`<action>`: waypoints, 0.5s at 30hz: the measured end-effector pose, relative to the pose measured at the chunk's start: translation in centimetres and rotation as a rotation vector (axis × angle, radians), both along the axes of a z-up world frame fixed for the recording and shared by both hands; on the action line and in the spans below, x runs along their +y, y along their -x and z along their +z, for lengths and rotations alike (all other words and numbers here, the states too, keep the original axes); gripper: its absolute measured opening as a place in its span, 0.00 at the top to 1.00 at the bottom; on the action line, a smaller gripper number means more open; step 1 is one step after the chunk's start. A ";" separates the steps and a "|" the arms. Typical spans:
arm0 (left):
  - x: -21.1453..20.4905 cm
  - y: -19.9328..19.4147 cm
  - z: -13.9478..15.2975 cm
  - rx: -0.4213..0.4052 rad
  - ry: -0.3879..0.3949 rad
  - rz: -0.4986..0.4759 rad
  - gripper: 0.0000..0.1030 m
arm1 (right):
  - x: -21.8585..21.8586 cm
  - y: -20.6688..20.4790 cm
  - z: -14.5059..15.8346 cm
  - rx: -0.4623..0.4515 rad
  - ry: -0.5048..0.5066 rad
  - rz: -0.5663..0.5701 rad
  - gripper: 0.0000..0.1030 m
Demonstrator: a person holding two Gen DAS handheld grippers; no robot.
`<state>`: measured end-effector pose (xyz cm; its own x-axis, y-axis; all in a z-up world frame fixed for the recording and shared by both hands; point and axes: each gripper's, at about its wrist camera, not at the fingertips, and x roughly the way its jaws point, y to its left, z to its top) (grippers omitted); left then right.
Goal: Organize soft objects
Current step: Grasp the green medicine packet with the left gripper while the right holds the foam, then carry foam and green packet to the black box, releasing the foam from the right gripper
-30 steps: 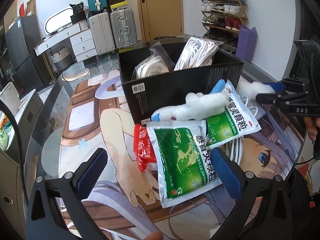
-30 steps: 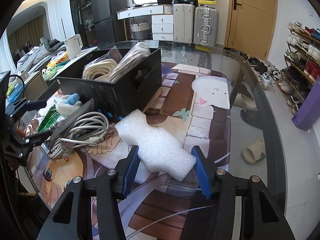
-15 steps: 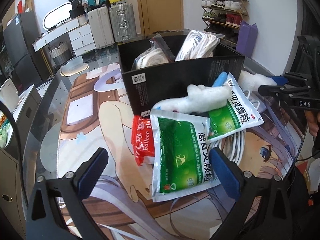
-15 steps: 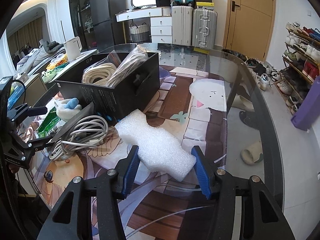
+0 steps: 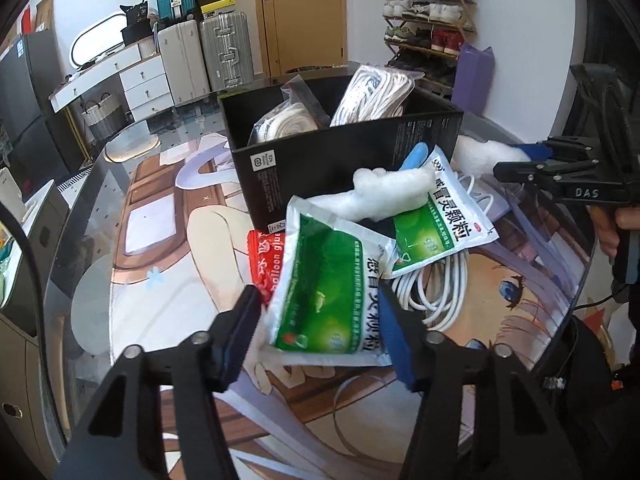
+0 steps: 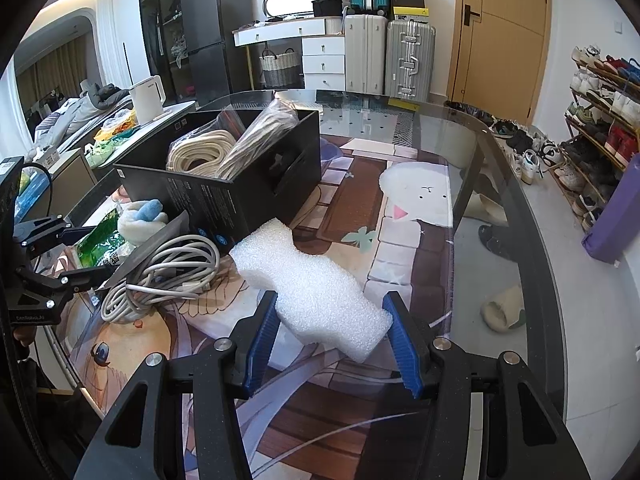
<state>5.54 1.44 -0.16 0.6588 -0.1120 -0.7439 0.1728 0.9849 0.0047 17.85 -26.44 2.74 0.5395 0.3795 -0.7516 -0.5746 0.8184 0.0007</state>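
My left gripper [image 5: 320, 332] has its jaws closing on a green and white sachet [image 5: 328, 292]. The pads touch both of its edges and the sachet buckles between them. Behind it lie a second green sachet [image 5: 444, 224], a white plush with a blue tip [image 5: 392, 192] and a red packet [image 5: 264, 260]. My right gripper [image 6: 332, 344] is shut on a white foam piece [image 6: 312, 284] that rests on the table mat. A black box [image 6: 224, 196] holding bagged rope coils stands just beyond both.
A coil of white cable [image 6: 168, 272] lies between the sachets and the foam. The glass table's curved edge [image 6: 500, 184] runs along the right, with slippers and a shoe rack on the floor beyond. The left gripper's frame [image 6: 52, 252] shows at the left edge of the right wrist view.
The left jaws have come in from wide open around the green sachet, which now bends and tilts up between the pads. The right gripper and the foam have not moved.
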 end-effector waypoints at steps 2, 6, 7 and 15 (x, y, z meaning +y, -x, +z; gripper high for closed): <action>0.3 0.2 0.2 -0.007 0.006 0.002 0.50 | 0.0 0.0 0.1 -0.001 -0.001 0.000 0.48; 0.3 0.4 0.8 -0.032 0.010 0.001 0.54 | -0.2 0.2 0.5 -0.009 -0.006 0.000 0.48; 0.4 0.5 1.0 -0.036 0.012 0.000 0.54 | -0.2 0.3 0.6 -0.012 -0.008 0.000 0.48; 0.8 0.9 1.7 -0.055 0.029 -0.002 0.57 | -0.4 0.6 1.1 -0.025 -0.019 0.003 0.48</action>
<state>4.67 2.25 1.56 0.6982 -0.1344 -0.7032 0.1749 0.9845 -0.0145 17.28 -26.85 3.80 0.5567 0.3953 -0.7306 -0.5774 0.8164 0.0017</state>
